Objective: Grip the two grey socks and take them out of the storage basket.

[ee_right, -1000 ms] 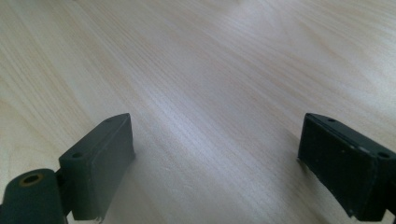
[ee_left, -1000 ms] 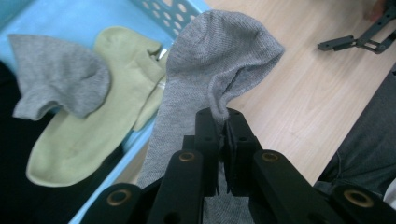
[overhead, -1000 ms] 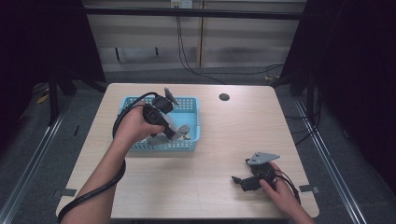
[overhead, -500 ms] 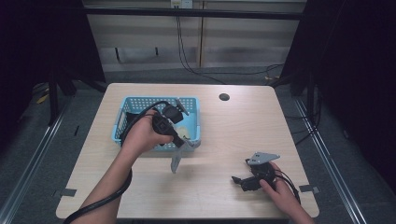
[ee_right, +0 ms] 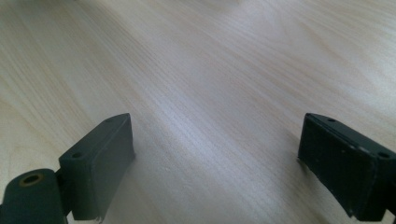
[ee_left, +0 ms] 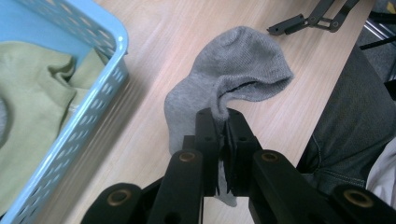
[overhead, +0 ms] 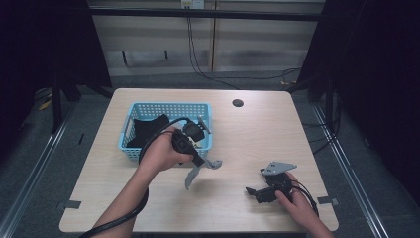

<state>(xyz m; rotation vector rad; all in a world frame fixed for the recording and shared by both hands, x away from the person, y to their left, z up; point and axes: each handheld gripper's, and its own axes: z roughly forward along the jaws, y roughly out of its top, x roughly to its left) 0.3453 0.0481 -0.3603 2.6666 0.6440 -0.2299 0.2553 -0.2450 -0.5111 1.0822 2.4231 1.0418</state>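
A grey sock (overhead: 194, 173) hangs from my left gripper (overhead: 204, 162), which is shut on it just right of the blue basket (overhead: 131, 153). In the left gripper view the jaws pinch a fold of the grey sock (ee_left: 233, 70), whose toe end lies over the wooden table (ee_left: 154, 28). The blue basket (ee_left: 100, 28) holds an olive-green garment (ee_left: 32, 98); in the high view its contents look dark. My right gripper (overhead: 255, 192) rests on the table near the front right, jaws wide open. The right gripper (ee_right: 215, 154) has bare wood between its pads.
A round cable hole (overhead: 237, 103) sits in the table near its far edge. The person's trouser leg (ee_left: 359, 121) shows past the table's edge in the left gripper view. Dark floor and rails surround the table.
My left gripper has carried the grey sock out of the basket, moving right and toward the table's front, and sunk a little. The right gripper has kept still.
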